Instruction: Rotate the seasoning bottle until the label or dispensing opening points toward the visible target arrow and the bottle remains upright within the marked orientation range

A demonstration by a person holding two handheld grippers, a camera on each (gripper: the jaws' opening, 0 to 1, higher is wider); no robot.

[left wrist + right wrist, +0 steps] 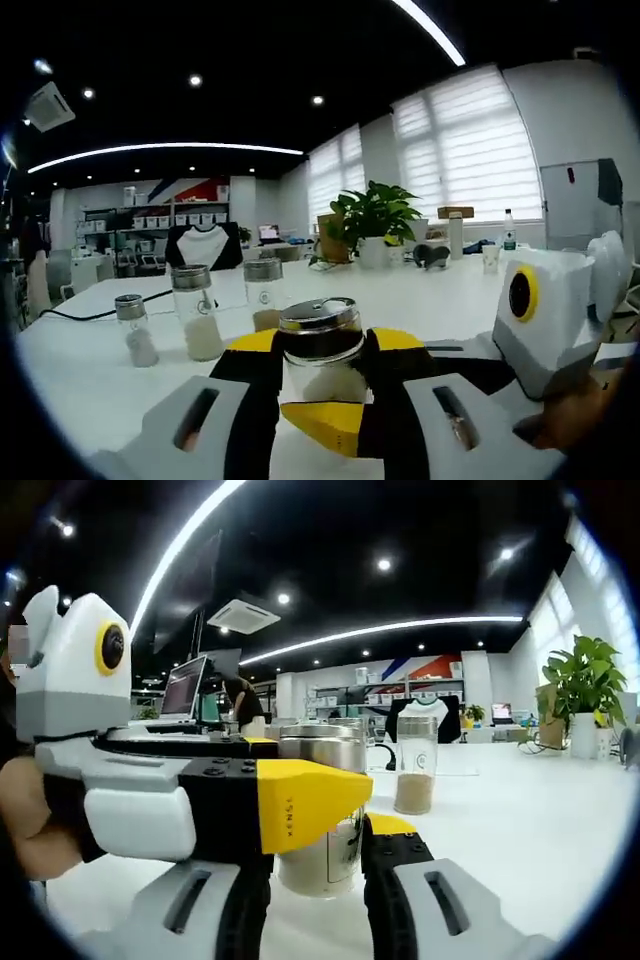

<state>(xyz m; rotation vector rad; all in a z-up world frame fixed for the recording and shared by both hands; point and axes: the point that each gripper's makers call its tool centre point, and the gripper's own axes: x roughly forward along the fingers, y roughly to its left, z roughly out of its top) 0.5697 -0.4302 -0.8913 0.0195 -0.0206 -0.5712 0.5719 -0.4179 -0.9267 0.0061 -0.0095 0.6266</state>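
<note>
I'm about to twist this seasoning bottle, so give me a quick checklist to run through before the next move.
1. Seasoning bottle upright: ok.
2. Left gripper jaws on both sides of the bottle: ok.
3. Right gripper closed on the bottle: cannot tell, the left gripper crosses in front.
4. Target arrow in sight: not ok.
5. Label or opening direction: cannot tell.
6. Three other shakers stand apart behind on the table: ok.

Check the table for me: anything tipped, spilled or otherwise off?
Nothing stands out. The seasoning bottle stands upright between the left gripper jaws, and the three other shakers behind it are upright too, with no spill on the white table.
</note>
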